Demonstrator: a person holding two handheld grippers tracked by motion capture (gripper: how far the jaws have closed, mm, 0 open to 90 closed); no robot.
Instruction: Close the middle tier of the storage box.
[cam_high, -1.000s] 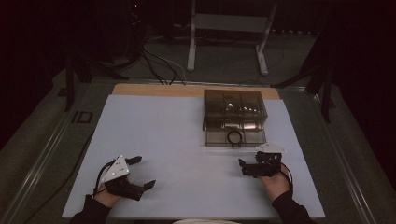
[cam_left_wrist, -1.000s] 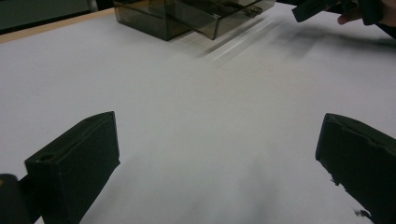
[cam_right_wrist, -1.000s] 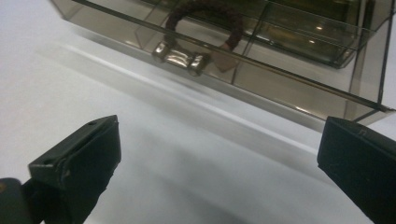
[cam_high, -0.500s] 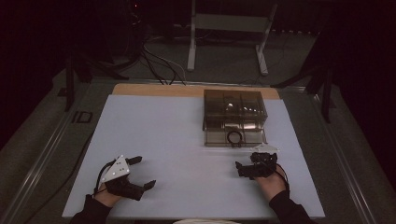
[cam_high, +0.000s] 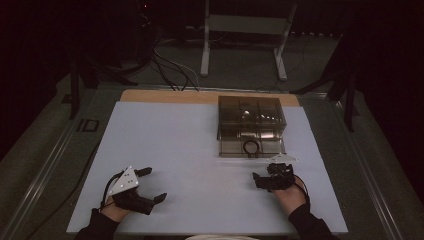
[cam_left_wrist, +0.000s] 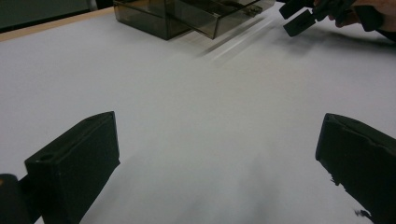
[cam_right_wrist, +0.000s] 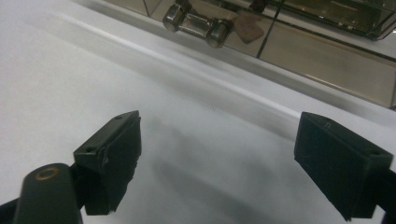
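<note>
White table sheet (cam_high: 200, 150) with smoky transparent plastic compartment box (cam_high: 251, 125); left gripper (cam_high: 150, 185) and right gripper (cam_high: 257, 180), jaws apart, empty.

The left claw (cam_left_wrist: 219, 158) gapes over the white table (cam_left_wrist: 187, 102); a smoky box (cam_left_wrist: 187, 16) sits far off.

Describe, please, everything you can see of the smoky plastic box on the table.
The box is a shallow, see-through organiser of smoke-tinted plastic, split by thin walls into several compartments. It sits flat on the white table cover, toward the far right side, just beyond the right gripper, which does not touch it. A black ring lies at its near edge, and shiny metal cylinders rest inside.
</note>
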